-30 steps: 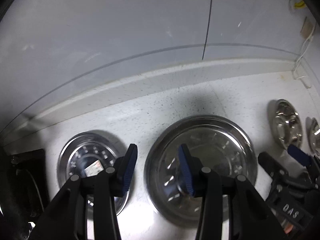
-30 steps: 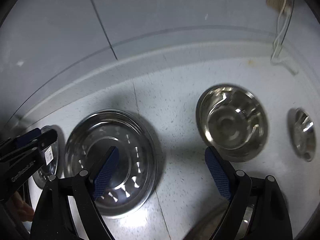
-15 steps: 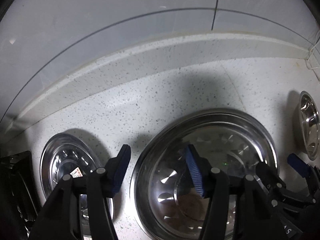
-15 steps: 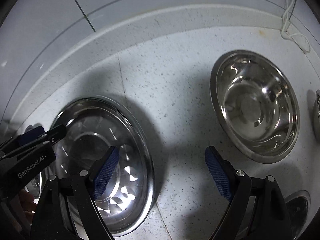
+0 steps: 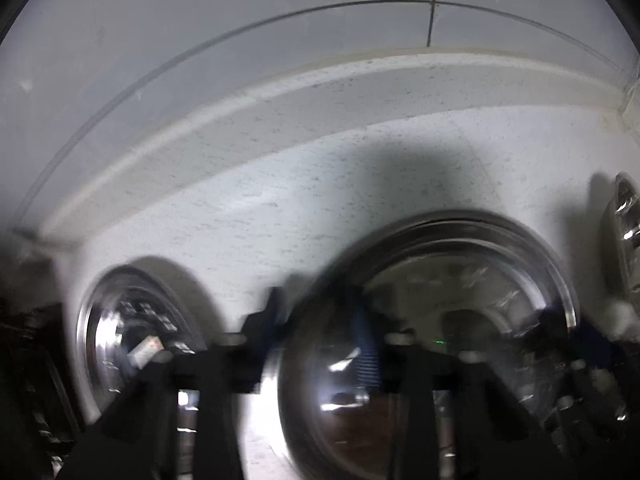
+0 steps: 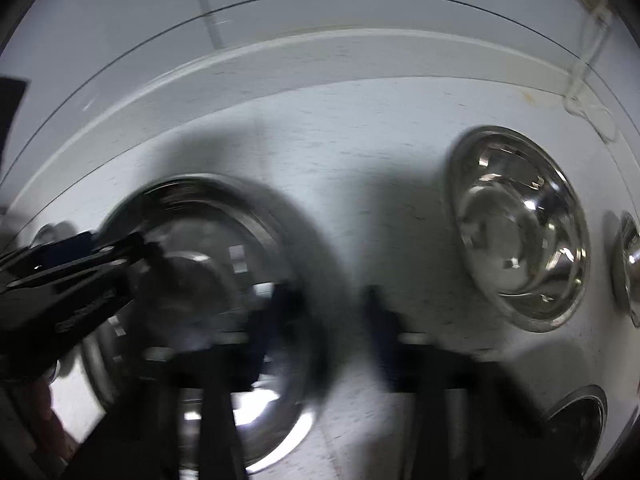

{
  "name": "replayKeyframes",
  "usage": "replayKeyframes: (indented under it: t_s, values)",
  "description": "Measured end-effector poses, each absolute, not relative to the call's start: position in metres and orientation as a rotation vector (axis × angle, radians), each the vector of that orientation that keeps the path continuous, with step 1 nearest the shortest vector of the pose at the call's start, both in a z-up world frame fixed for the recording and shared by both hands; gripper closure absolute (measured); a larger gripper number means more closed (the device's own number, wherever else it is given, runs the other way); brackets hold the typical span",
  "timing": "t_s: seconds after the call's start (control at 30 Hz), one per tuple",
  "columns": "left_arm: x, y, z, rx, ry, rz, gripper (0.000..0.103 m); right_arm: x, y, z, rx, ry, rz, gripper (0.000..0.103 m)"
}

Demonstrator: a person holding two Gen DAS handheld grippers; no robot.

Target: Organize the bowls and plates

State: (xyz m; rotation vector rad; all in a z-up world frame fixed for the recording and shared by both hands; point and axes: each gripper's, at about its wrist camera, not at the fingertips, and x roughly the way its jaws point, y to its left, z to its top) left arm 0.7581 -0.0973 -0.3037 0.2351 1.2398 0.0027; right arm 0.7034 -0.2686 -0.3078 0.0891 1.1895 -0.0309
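A large steel plate (image 5: 460, 280) lies on the speckled white counter, also in the right wrist view (image 6: 208, 240). My left gripper (image 5: 320, 328) is open, its two blue-padded fingers straddling the plate's left rim. My right gripper (image 6: 328, 320) is open, straddling the plate's right rim. Both views are motion-blurred. A smaller steel plate (image 5: 132, 328) with a label sits to the left. A steel bowl (image 6: 516, 224) sits right of the large plate.
A small steel bowl (image 6: 632, 264) lies at the far right and another steel dish (image 6: 576, 424) at the lower right. The counter's raised back ledge (image 5: 320, 92) meets a tiled wall. A white cord (image 6: 588, 60) hangs at the back right. A dark object (image 5: 24, 360) stands at far left.
Both grippers have dropped and closed in on the large plate, one finger of each now inside its rim. The right jaws have narrowed markedly. The views are now blurred by motion.
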Motion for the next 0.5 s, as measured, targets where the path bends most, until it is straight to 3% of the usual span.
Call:
replayKeyframes:
  t_s: [0.27,0.5]
  values:
    - [0.745,-0.089,-0.293,0.232,1.268,-0.017,0.083,0.694,-0.266,-0.307,0.098,1.195,-0.041,0.089]
    - [0.697,-0.055,-0.237,0.191,1.173,0.015,0.083,0.678,-0.254,-0.264,0.064,1.131,0.016,0.089]
